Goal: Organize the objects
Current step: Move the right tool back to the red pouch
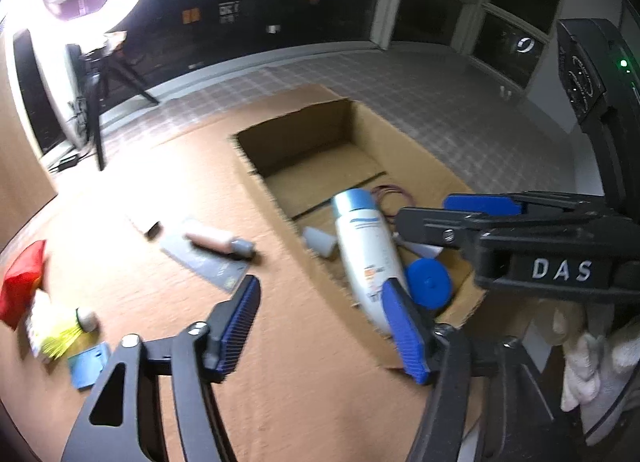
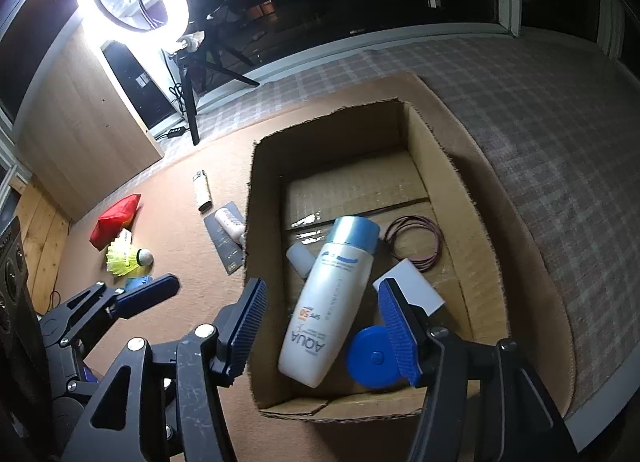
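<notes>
both hand-held grippers spread, empty: left (image 1: 320, 326), right (image 2: 324, 330); sunscreen bottle (image 2: 326, 302) in box (image 2: 472, 198).

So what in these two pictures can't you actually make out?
- Small white bottle, right wrist view: its lower part lies under the sunscreen bottle.
- White box, right wrist view: the right gripper finger covers one corner.
- Blue card, left wrist view: motion blur; its print is unreadable.
- Pink tube, left wrist view: blurred, label illegible.
- Left gripper: empty, open.
</notes>
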The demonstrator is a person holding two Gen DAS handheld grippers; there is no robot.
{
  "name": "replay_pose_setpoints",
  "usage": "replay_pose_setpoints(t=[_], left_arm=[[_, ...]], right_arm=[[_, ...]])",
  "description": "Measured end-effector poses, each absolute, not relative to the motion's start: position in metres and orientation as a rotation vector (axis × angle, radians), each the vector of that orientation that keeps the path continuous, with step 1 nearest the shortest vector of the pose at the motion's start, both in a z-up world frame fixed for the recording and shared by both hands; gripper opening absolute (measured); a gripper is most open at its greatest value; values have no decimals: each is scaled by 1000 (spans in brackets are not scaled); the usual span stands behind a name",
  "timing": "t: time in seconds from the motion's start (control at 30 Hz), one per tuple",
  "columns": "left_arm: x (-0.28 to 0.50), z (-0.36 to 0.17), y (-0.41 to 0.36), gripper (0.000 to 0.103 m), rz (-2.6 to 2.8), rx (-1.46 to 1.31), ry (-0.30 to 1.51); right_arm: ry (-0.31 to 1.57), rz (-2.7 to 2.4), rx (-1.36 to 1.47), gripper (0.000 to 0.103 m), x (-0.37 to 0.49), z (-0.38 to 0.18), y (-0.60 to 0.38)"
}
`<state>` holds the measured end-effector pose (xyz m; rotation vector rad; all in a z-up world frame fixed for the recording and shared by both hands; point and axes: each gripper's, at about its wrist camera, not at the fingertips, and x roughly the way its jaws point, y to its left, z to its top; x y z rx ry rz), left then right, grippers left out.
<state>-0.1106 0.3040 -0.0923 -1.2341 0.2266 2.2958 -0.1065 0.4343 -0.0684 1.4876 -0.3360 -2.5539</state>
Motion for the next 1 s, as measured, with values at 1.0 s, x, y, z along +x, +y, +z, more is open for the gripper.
replay_pose_setpoints(t=[1.0], left_arm=[[-99, -107, 107, 86, 2591, -1490, -8]], right_arm=[[-73, -2380, 1499, 59, -117, -94, 279]])
